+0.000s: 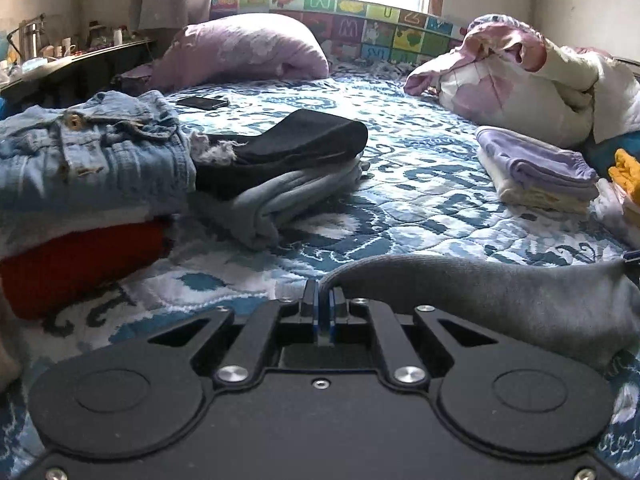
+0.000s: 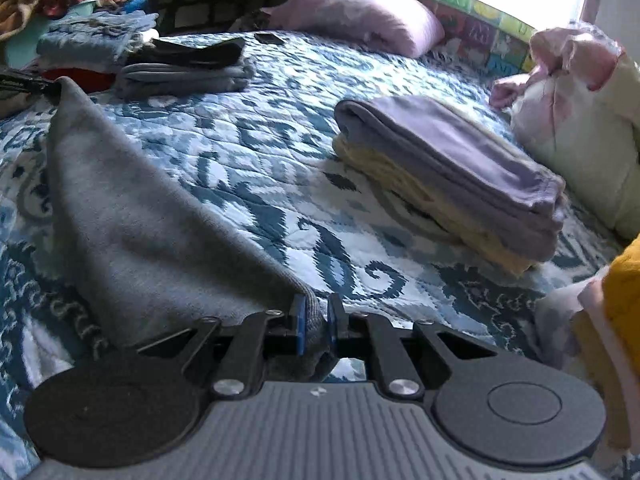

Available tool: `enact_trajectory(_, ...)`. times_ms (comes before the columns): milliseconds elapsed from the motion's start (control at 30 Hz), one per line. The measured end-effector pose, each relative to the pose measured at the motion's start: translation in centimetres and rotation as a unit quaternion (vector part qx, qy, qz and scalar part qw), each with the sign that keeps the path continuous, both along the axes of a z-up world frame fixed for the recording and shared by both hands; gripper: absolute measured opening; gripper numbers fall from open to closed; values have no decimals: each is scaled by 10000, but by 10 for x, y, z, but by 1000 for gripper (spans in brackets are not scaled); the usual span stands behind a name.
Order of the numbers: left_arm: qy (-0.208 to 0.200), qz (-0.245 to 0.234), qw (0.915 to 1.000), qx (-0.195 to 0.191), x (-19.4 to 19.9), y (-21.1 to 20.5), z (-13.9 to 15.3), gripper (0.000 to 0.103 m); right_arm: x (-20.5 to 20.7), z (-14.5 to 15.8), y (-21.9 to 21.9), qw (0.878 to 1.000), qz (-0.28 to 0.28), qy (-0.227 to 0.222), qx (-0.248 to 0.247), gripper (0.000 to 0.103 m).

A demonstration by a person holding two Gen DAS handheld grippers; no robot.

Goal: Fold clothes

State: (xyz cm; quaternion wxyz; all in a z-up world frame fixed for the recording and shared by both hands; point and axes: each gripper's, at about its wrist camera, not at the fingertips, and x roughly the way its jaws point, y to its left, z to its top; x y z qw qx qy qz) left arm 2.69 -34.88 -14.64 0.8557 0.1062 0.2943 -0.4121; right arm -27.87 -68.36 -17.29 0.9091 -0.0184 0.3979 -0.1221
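Observation:
A grey garment (image 1: pixel 500 300) is stretched between both grippers just above the blue patterned bedspread (image 1: pixel 400 184). My left gripper (image 1: pixel 324 300) is shut on one corner of it. My right gripper (image 2: pixel 316 316) is shut on the other corner, and the grey garment (image 2: pixel 140 224) runs up and left from it to the left gripper's tip (image 2: pixel 36 86). The right gripper's tip shows at the right edge of the left wrist view (image 1: pixel 632 258).
Folded stacks lie on the bed: denim over red (image 1: pixel 88 168), black over grey (image 1: pixel 280 168), and lilac over cream (image 2: pixel 448 172). Pink pillows (image 1: pixel 248 52) and bundled bedding (image 2: pixel 580 120) sit at the head. A phone (image 1: pixel 202 102) lies near the pillow. Yellow cloth (image 2: pixel 624 288) is at right.

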Motion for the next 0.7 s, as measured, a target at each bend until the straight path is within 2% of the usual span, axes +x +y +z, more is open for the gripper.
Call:
enact_trajectory(167,615,256,9976,168,25,-7,-8,3,9,-10,-10,9998,-113,7,163,12)
enact_trajectory(300,1141,579,9913,323,49,-12,-20,17,12,-24,-15,9993,-321,57,196,12)
enact_trajectory(333,1154,759,9901,252,53,-9,-21,18,14,-27,-14,9991,-395,63,150,13)
enact_trajectory(400,1459,803,9859,-132,61,-5,-23,18,17,-34,-12,9985,-545,71,57,13)
enact_trajectory(467,1479,810,9847,-438,58,7,-21,18,17,-34,-11,9974,-715,-31,77,15)
enact_trajectory(567,1515,991,9815,-630,48,15,-22,18,11,-31,-8,9951,-946,-266,99,21)
enact_trajectory(633,1539,1115,9789,-753,41,20,-22,18,4,-26,0,9925,-1121,-480,1,30)
enact_trajectory(700,1563,1238,9760,-875,35,26,-23,18,-6,-22,9,9889,-1277,-755,-11,31)
